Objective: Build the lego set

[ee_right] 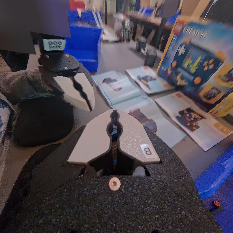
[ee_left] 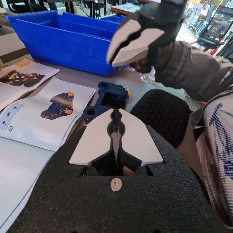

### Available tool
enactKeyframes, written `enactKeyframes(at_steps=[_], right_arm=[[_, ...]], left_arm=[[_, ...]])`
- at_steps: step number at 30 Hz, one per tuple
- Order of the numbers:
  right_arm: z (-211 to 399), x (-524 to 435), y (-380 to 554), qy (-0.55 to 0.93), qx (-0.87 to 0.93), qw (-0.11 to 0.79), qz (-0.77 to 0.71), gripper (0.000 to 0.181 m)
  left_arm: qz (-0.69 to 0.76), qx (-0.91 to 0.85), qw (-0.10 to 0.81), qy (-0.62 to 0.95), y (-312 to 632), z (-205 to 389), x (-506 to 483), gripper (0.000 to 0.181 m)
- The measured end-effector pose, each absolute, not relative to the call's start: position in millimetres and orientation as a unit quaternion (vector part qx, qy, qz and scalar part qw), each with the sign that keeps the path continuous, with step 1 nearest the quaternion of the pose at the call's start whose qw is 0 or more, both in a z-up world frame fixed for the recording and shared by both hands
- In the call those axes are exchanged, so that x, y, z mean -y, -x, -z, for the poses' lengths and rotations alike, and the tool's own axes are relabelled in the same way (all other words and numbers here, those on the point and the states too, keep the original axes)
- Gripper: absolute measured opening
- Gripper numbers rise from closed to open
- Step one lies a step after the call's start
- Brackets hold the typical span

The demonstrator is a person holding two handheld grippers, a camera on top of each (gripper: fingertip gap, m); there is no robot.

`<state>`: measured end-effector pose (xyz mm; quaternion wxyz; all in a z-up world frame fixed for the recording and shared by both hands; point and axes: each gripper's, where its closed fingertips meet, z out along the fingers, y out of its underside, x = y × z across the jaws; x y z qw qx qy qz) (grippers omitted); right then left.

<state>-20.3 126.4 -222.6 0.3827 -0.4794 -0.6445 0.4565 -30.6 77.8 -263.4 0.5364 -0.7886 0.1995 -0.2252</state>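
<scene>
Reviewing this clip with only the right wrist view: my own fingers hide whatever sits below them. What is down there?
Observer: A dark blue lego assembly with orange bits lies on the table, beside the open instruction booklet.
Operator: Is the right gripper carrying a piece?
Observer: None shows; the right gripper hangs shut above the assembly, with nothing at its tips.
Operator: Anything else nearby?
Observer: Crumpled clear plastic lies beside the blue bin.

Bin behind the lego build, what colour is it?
The bin is solid bright blue, clearest in the left wrist view, standing just past the dark blue build.
</scene>
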Motion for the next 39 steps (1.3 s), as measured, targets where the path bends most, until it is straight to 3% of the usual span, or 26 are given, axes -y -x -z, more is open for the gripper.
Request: enactKeyframes(at_steps=[3, 16, 39], right_arm=[[230, -119, 6, 0.468, 0.628, 0.426, -0.453, 0.0], [297, -84, 7, 0.503, 0.714, 0.342, -0.346, 0.0], [309, -87, 17, 0.573, 0.717, 0.237, -0.319, 0.0]], left_arm=[[0.212, -0.204, 0.539, 0.789, 32, 264, -78, 0.0], [0.15, -0.292, 0.459, 0.825, 15, 299, -81, 0.0], [0.149, -0.299, 0.432, 0.838, 14, 315, -87, 0.0]])
